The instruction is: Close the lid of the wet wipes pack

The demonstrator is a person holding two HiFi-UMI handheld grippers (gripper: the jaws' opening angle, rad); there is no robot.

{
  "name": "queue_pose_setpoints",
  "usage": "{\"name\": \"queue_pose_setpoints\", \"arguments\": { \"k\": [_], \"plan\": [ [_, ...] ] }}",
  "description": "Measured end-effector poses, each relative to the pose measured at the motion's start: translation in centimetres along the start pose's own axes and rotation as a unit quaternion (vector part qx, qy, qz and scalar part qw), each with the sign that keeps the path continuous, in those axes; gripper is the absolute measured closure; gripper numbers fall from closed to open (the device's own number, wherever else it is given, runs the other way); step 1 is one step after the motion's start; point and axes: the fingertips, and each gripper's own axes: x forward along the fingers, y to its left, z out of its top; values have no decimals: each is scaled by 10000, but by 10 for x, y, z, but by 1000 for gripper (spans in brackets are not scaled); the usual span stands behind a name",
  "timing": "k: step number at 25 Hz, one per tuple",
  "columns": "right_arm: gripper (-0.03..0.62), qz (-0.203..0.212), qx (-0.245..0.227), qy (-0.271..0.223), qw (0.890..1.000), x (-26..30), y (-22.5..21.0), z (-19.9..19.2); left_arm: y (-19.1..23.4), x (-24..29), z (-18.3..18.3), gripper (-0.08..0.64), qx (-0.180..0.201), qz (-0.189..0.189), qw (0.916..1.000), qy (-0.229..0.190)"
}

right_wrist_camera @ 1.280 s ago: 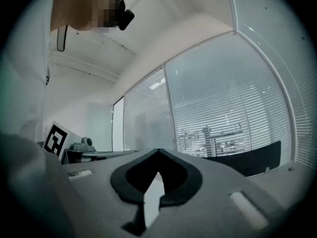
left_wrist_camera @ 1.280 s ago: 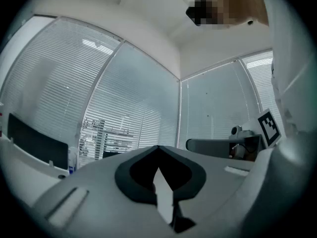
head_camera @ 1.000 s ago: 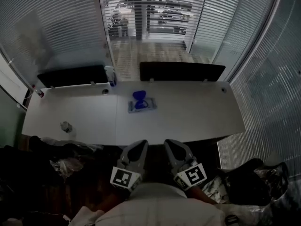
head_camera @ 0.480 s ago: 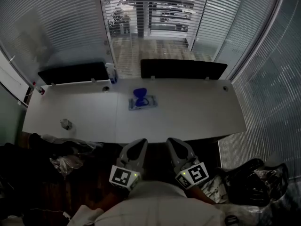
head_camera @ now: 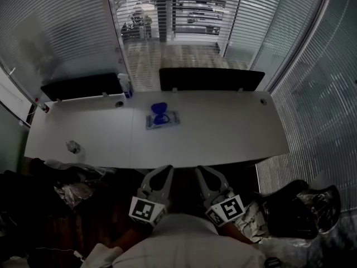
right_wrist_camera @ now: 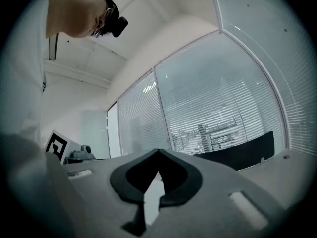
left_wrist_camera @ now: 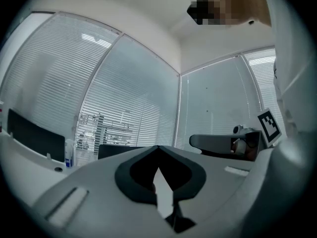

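Observation:
The wet wipes pack (head_camera: 163, 120) lies flat on the white table (head_camera: 223, 133), left of the middle. Its blue lid (head_camera: 160, 109) stands up, open. My left gripper (head_camera: 164, 169) and right gripper (head_camera: 202, 170) hover side by side below the table's near edge, close to the person's body and far short of the pack. Both are shut with nothing between the jaws. In the left gripper view the left gripper (left_wrist_camera: 158, 147) has its jaws meeting at the tip, and the right gripper (right_wrist_camera: 158, 151) looks the same in its own view. Neither gripper view shows the pack.
Two black screens (head_camera: 83, 86) (head_camera: 211, 79) stand along the table's far edge, with a spray bottle (head_camera: 124, 84) between them. A small crumpled object (head_camera: 72, 146) lies at the table's left end. Dark bags sit low on the left (head_camera: 75, 190) and right (head_camera: 295, 205). Blinds cover the glass walls.
The head view has shifted, so the table and pack now sit a little further left and higher. Both grippers stay shut and have barely moved in the picture.

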Motion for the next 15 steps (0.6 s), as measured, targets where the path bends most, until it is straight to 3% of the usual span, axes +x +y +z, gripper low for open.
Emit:
{"name": "queue_pose_setpoints", "arguments": {
  "k": [15],
  "plan": [
    [594,-25,46,-4,10000,-41,-28,-3,-47,16,-22,557,-141,19,9999,92]
  ]
}}
